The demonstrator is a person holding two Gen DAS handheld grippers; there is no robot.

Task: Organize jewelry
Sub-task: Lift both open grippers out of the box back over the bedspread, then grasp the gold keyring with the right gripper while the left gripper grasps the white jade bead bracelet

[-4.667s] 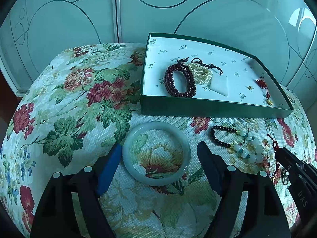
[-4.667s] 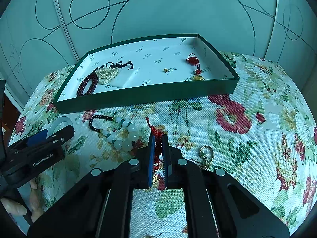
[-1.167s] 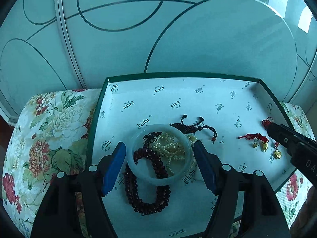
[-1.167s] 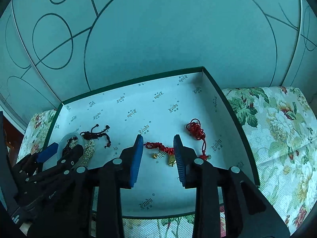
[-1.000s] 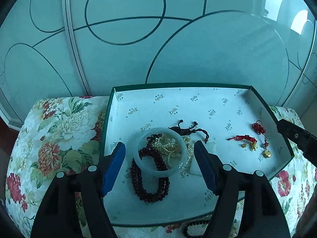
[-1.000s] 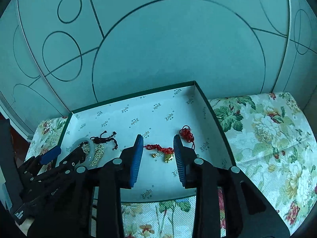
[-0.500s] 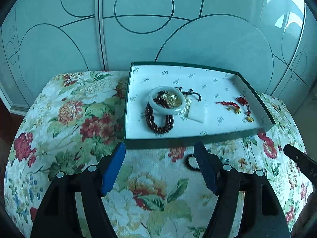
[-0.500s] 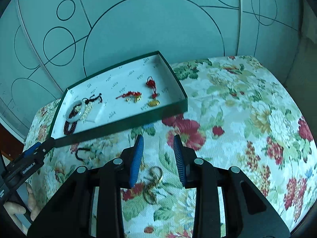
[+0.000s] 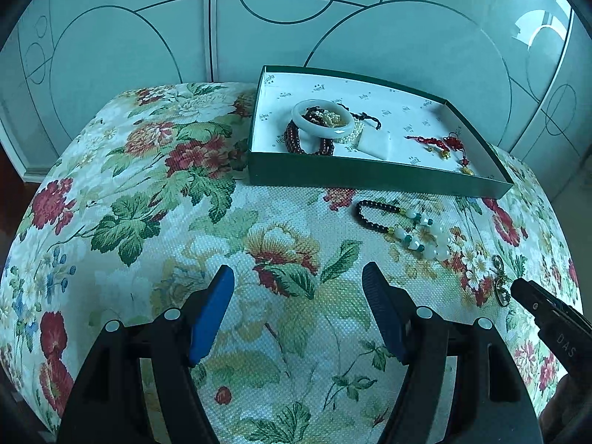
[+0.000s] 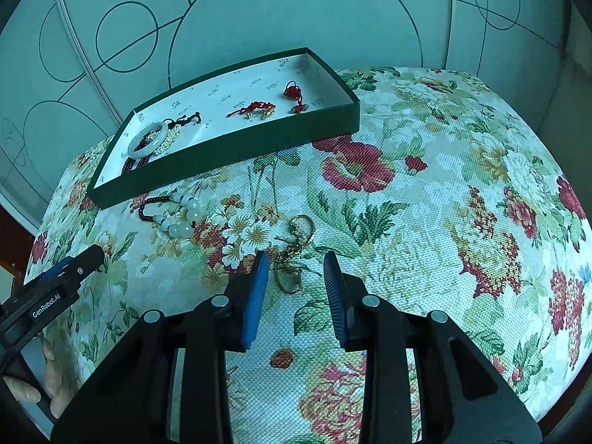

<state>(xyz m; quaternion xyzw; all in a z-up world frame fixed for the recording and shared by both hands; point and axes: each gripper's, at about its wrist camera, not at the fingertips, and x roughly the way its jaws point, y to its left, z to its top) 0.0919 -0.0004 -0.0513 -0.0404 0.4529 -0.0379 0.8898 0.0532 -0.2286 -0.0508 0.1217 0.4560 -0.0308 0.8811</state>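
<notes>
Jewelry box (image 10: 236, 148); "GenRobot.AI" on left claw (image 10: 83, 259)

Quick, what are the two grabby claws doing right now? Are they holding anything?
Left gripper: open, holding nothing, over bare floral cloth.
Right gripper: open, holding nothing, its fingers either side of the gold chain.

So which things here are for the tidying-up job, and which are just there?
For the job:
green box
jade bangle
red charms
beaded bracelet
gold chain
right gripper
left gripper

Just there:
flowery cloth
patterned glass doors
</notes>
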